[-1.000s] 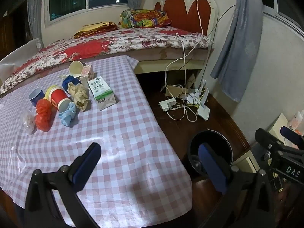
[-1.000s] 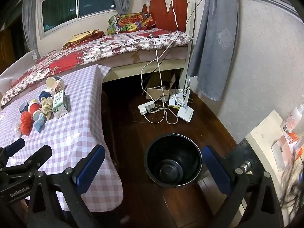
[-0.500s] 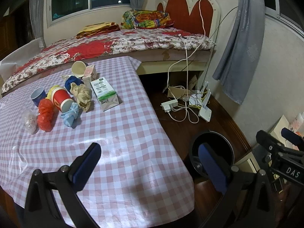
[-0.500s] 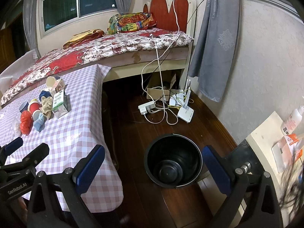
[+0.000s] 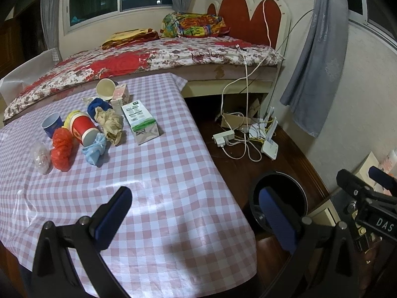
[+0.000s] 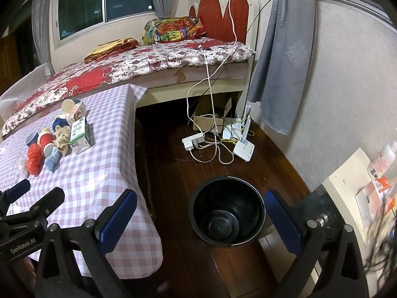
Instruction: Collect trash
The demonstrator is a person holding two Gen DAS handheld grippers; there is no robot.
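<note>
Bed (image 5: 158,57) along the back, floral cover, beneath the window. Worktop (image 5: 153,188) under pink-checked cloth, butted against it. Black bin (image 6: 227,214) on the wooden floor just beside the worktop's near corner, upright, nothing visible inside. Left gripper (image 5: 196,213) over the worktop's near edge, fingers (image 5: 114,216) spread wide, holding nothing. Right gripper (image 6: 201,218) above the bin, fingers (image 6: 282,223) likewise wide and bare. Trash clustered at the worktop's far left: green-and-white carton (image 5: 140,121), crumpled brown paper (image 5: 110,125) touching it, red cup (image 5: 83,130) on its side, red bag (image 5: 60,151), blue wad (image 5: 95,149), cream cup (image 5: 105,89) tipped over.
</note>
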